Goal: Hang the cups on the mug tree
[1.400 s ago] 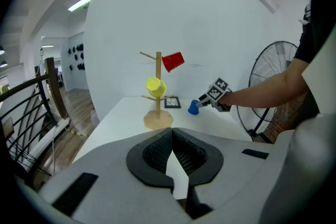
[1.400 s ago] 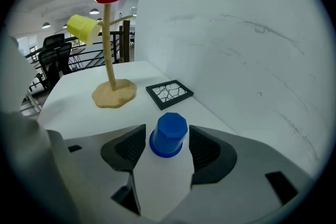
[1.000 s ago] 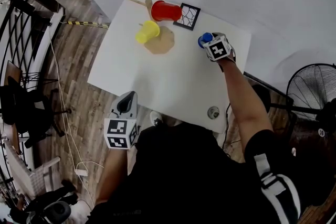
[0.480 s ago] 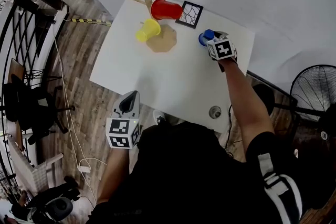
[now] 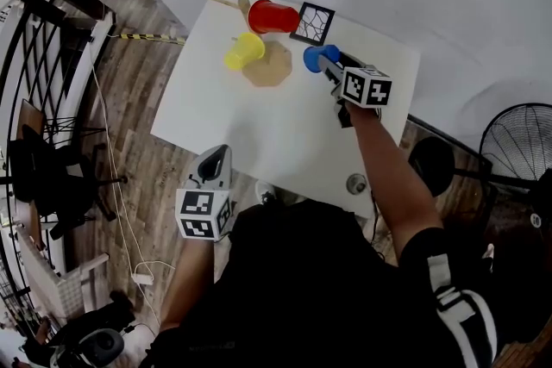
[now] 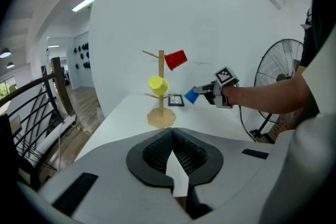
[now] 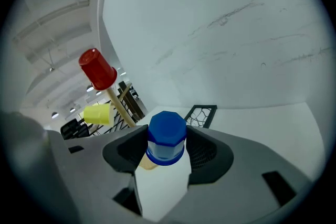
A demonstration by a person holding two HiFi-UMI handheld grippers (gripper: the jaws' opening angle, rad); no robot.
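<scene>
Three cups in view; no handle can be made out on any of them. Far left, a black metal railing (image 5: 34, 56) is cut off by the frame edge. The left gripper (image 6: 172, 136) sits low at the near edge of the white worktop (image 5: 259, 125), jaws closed together, nothing between them.

The wooden mug tree (image 6: 161, 93) stands on the far left part of the worktop. In the head view its trunk is foreshortened and the cups hide most pegs. The yellow plastic cup (image 6: 158, 84) hangs low on it and the red plastic cup (image 6: 175, 59) high on the right peg. The upper left peg is bare.

A black-framed square with a web pattern (image 5: 311, 23) lies just right of the tree base. The blue plastic cup (image 7: 167, 134) is between the jaws of the right gripper (image 5: 330, 69), which are closing on its sides. It is held clear of the worktop, right of the tree and apart from it, its lower part hidden behind the jaws.

A small round object (image 5: 355, 183) at the near edge is too small to identify. Far right, a black pedestal fan (image 5: 517, 151) is cut off.
</scene>
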